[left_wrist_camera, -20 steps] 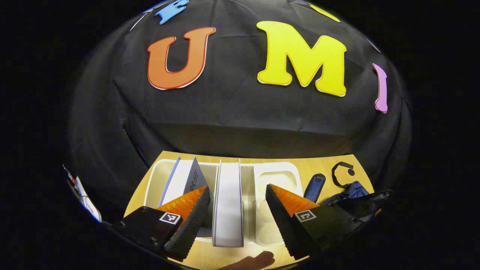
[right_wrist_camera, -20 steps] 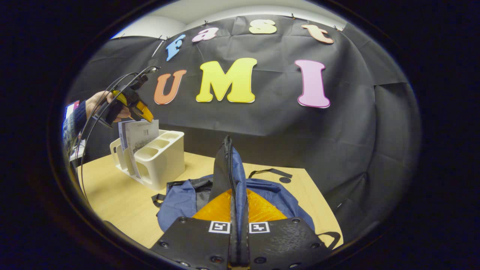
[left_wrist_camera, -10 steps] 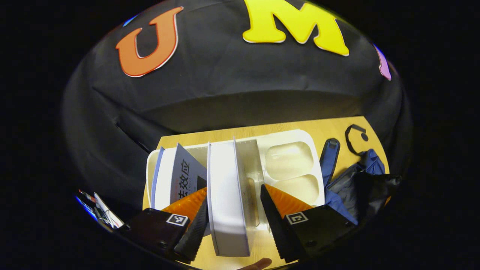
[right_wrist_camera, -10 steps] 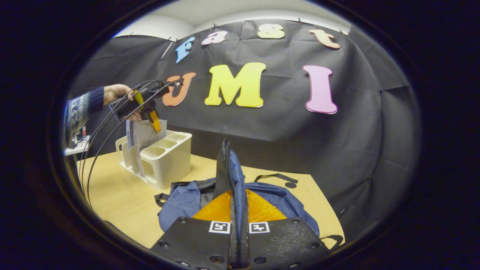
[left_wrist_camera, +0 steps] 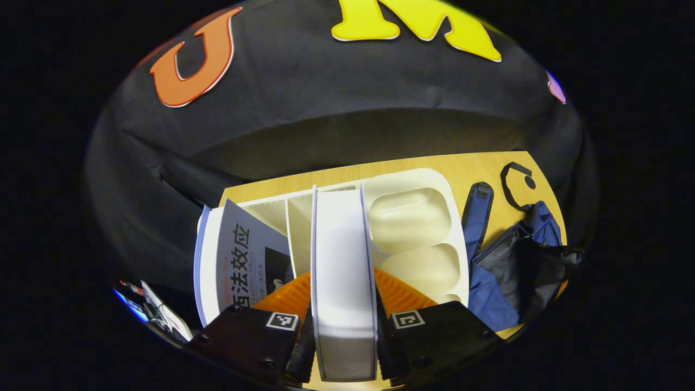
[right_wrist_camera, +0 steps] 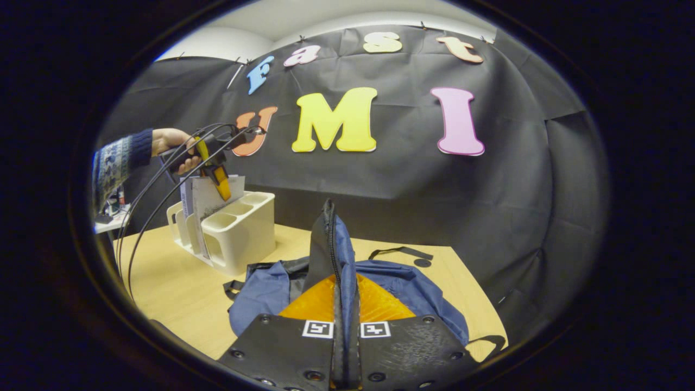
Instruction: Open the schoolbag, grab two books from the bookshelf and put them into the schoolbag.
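Two upright books (left_wrist_camera: 343, 282) stand in the cream plastic bookshelf (right_wrist_camera: 239, 233) on the wooden bench (right_wrist_camera: 168, 288), left of the blue fabric schoolbag (right_wrist_camera: 402, 288).

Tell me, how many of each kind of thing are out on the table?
Books: 2, white book and grey-covered book
Bookshelf: 1
Schoolbag: 1
Total: 4

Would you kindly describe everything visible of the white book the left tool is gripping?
The white book stands upright in the cream plastic bookshelf, its plain page edge facing the left gripper view. The left tool is closed on its sides. A second book with a grey printed cover leans nearby. In the right gripper view it rises above the shelf rim.
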`<move>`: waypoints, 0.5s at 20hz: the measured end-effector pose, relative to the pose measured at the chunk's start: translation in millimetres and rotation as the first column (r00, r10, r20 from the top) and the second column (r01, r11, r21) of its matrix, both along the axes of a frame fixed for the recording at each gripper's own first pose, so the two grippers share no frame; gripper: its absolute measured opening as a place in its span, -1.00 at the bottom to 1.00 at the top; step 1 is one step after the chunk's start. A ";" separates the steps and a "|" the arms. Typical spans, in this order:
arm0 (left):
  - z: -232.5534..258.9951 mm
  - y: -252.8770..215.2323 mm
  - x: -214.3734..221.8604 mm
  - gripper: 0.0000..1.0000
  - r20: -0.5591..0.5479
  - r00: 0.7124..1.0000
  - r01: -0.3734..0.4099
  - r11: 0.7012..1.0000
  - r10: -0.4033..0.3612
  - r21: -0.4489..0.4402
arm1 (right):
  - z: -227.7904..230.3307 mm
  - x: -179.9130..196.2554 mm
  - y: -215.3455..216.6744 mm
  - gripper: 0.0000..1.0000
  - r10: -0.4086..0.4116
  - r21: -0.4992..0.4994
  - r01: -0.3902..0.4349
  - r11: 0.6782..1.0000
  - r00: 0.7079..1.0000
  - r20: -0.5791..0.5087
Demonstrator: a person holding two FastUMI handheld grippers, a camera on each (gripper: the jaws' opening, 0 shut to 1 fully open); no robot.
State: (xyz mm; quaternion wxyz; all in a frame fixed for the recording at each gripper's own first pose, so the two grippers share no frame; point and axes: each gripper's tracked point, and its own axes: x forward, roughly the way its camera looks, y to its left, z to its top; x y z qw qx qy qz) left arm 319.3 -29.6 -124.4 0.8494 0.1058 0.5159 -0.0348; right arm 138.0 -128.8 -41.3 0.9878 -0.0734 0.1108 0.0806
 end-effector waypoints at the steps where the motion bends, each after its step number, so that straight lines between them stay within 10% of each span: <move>1: 2.9 1.5 -4.0 -0.04 0.010 1.000 -0.008 1.000 0.008 -0.009 | 0.0 -0.2 0.9 -0.93 0.003 0.003 -0.003 1.000 1.000 0.000; 10: 41.4 13.2 -77.0 -0.05 0.128 0.989 -0.051 0.978 0.078 -0.202 | -5.8 -0.2 1.4 -0.93 -0.016 -0.012 0.016 1.000 1.000 -0.009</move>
